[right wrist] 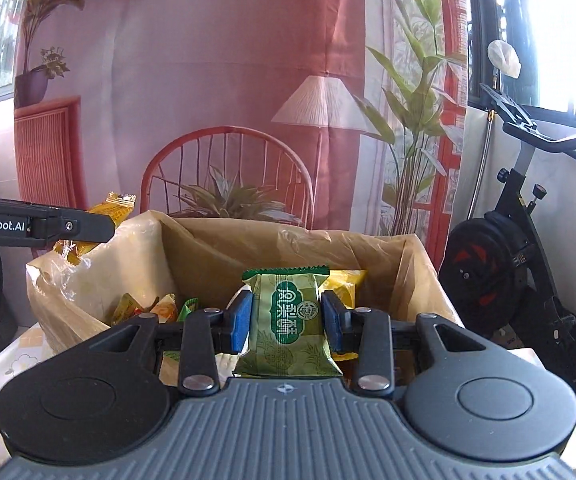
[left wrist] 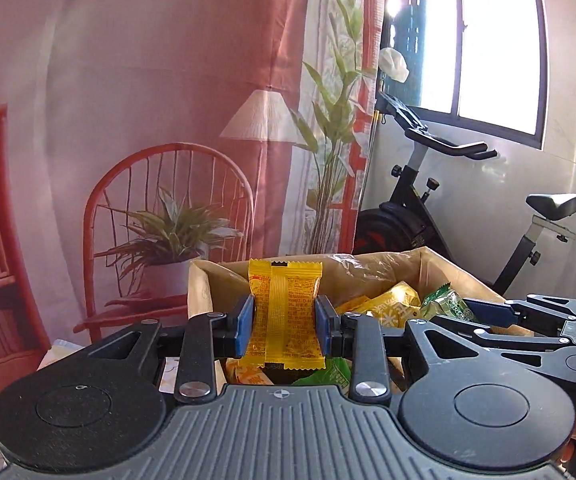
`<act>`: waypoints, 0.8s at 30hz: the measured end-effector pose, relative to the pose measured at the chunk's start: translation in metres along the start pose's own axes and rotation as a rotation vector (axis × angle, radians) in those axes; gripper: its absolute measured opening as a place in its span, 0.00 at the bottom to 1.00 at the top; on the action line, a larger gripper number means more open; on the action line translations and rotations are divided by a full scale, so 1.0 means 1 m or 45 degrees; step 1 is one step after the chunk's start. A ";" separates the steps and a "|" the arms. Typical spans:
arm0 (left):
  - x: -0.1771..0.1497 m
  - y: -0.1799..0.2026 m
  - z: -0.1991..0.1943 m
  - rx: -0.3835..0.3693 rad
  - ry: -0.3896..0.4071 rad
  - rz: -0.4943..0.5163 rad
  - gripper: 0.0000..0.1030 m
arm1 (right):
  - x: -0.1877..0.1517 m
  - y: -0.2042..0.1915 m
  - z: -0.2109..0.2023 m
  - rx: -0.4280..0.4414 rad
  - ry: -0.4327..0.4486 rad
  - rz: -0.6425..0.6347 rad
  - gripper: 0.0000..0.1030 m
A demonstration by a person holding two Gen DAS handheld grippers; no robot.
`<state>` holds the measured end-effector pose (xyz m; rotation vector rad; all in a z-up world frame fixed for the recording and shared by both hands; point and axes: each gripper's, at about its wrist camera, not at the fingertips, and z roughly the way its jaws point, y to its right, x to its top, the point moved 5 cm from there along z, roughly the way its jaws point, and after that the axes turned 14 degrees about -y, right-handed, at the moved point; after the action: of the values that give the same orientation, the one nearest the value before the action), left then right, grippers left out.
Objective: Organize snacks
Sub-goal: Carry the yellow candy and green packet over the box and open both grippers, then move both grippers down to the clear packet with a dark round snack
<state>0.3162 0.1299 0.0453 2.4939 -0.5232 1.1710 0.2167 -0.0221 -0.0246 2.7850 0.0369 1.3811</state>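
Left gripper (left wrist: 285, 319) clenches one yellow snack packet (left wrist: 285, 316); right gripper (right wrist: 286, 317) clenches one green snack packet (right wrist: 288, 320); both above one lined cardboard box (right wrist: 427, 276) with several packets.

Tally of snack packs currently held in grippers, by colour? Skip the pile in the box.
Yellow packet, pinched in the left gripper: 1
Green packet, pinched in the right gripper: 1
Total held: 2
More yellow and green packs lie in the lined cardboard box, overlapping too much to count.
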 end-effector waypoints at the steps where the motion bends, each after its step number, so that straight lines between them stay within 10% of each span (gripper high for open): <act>1: 0.001 0.001 0.008 0.001 -0.019 0.012 0.33 | -0.001 0.003 0.004 -0.005 -0.023 0.008 0.39; 6: -0.002 -0.001 0.023 -0.017 -0.095 0.046 0.53 | -0.001 0.010 -0.003 -0.007 -0.021 0.039 0.50; 24: -0.095 -0.046 -0.065 -0.098 -0.231 -0.011 0.53 | -0.050 -0.061 -0.063 0.237 -0.004 -0.049 0.51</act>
<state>0.2382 0.2165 0.0041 2.5462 -0.5925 0.9085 0.1357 0.0381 -0.0291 2.9171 0.2295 1.4341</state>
